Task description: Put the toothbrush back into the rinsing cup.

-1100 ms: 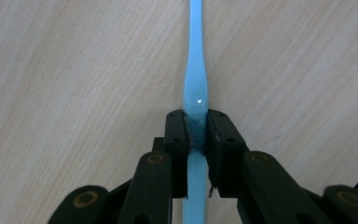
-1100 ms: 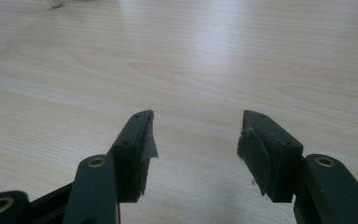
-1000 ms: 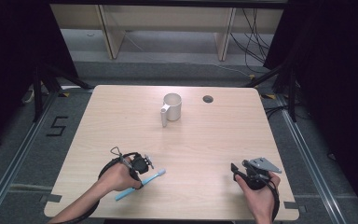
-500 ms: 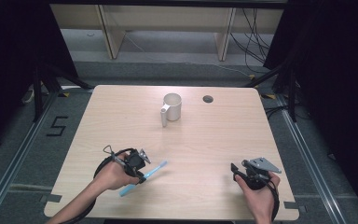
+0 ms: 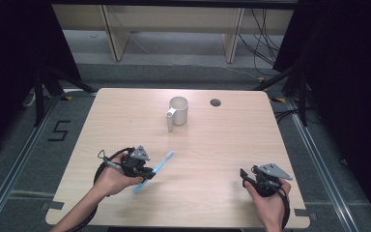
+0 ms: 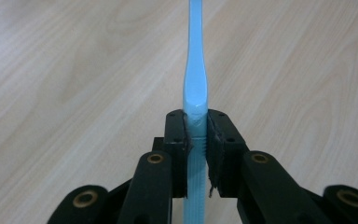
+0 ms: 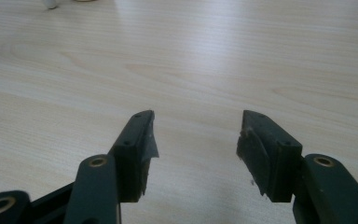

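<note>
We hold a light-blue toothbrush (image 5: 153, 170) clamped in the left gripper (image 5: 142, 170) at the near left of the tabletop (image 5: 222, 145), its long handle angled up and away toward the middle of the wood. In the left gripper view the black jaws are closed on the toothbrush (image 6: 196, 93) near its wider grip section, the pads pressing both flat sides while the slim neck runs straight out ahead. Whether its lower end is clear of the tabletop we cannot tell from the high view.

Our right gripper (image 5: 253, 178) rests at the near right, well apart from the work; in the right gripper view its jaws (image 7: 193, 149) stand open with nothing between them, bare wood beneath.

A white mug (image 5: 178, 112) stands upright toward the far side, handle turned our way, with a dark round hole (image 5: 216, 102) in the tabletop just to its right.

We judge the likely destination to be the mug, and the risks lie in the carry. The grip sits on a smooth, narrow plastic handle, so the brush could pivot between the pads or slide out if we swing fast. The long free end could also strike the mug's rim or handle on approach and tip it. A release made too high could bounce the brush out.
</note>
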